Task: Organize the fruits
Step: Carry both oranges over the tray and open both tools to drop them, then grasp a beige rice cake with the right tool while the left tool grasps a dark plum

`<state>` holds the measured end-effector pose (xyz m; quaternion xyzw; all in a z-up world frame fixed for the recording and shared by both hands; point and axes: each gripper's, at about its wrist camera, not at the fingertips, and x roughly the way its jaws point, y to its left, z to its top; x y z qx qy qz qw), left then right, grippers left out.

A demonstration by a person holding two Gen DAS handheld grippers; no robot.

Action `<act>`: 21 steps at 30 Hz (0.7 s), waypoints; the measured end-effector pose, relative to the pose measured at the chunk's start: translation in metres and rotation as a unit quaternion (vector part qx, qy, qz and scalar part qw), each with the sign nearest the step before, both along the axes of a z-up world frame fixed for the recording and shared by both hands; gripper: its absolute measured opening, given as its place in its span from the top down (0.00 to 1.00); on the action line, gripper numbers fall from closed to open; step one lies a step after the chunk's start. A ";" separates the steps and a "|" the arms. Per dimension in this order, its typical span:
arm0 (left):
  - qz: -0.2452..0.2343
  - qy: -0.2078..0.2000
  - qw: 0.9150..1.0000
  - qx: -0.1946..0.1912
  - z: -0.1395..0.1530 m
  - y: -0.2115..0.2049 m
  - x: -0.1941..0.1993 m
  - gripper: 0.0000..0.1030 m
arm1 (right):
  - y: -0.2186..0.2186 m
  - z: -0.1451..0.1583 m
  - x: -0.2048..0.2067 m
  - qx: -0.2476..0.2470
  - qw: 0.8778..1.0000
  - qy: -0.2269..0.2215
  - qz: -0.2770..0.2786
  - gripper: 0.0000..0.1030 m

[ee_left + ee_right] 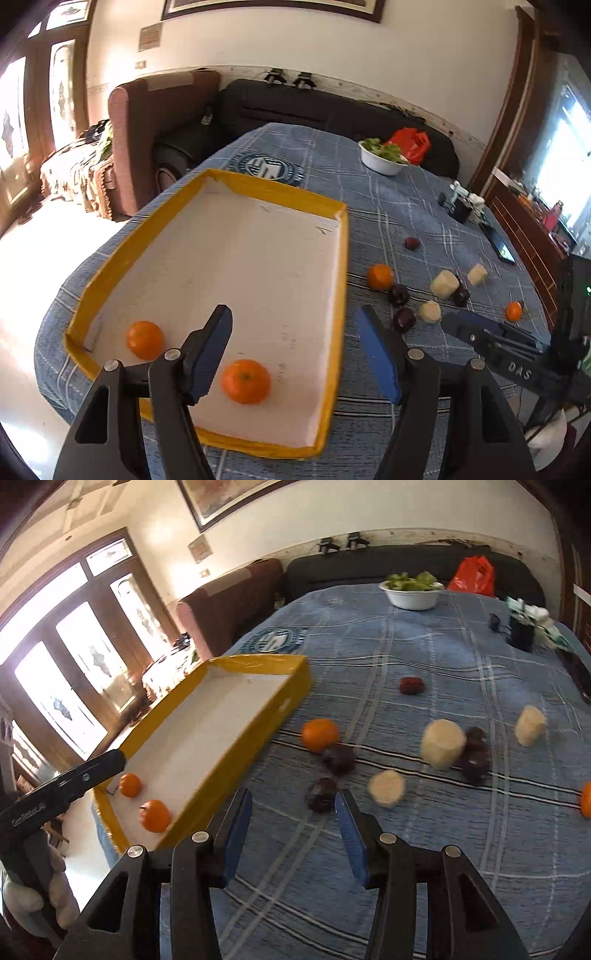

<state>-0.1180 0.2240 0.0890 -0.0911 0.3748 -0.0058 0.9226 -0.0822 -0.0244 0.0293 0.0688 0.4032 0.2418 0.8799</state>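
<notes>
Right claw (293, 821) wide, empty; left claw (295, 336) wide over tray (334, 295).
Next: close on dark fruit (322, 793) just ahead.

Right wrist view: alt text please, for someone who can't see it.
The open right gripper hovers over a blue plaid tablecloth strewn with dark fruits, pale fruits and oranges. To its left sits a yellow-rimmed tray holding two oranges, with the left gripper over it.

tray (275, 192): yellow rim, white floor
oranges in my tray (245, 381): bright orange
tablecloth (424, 657): blue, pale plaid lines, black stripes
dark fruits (338, 758): deep maroon
pale fruits (441, 743): cream
bowl (412, 598): white, green leaves
my finger pads (349, 834): blue
</notes>
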 end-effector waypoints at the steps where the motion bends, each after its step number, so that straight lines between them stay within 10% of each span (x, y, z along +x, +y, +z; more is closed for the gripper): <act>1: -0.012 0.002 1.000 0.003 -0.002 -0.011 0.003 0.33 | -0.015 -0.005 0.005 -0.002 1.000 0.005 -0.015 0.50; 17: -0.123 0.050 0.990 0.048 -0.050 -0.102 0.043 0.34 | -0.029 -0.045 0.054 -0.044 0.998 0.025 -0.029 0.50; 21: -0.130 0.061 0.988 0.055 -0.057 -0.108 0.052 0.43 | -0.022 -0.046 0.055 -0.046 0.999 0.020 -0.009 0.66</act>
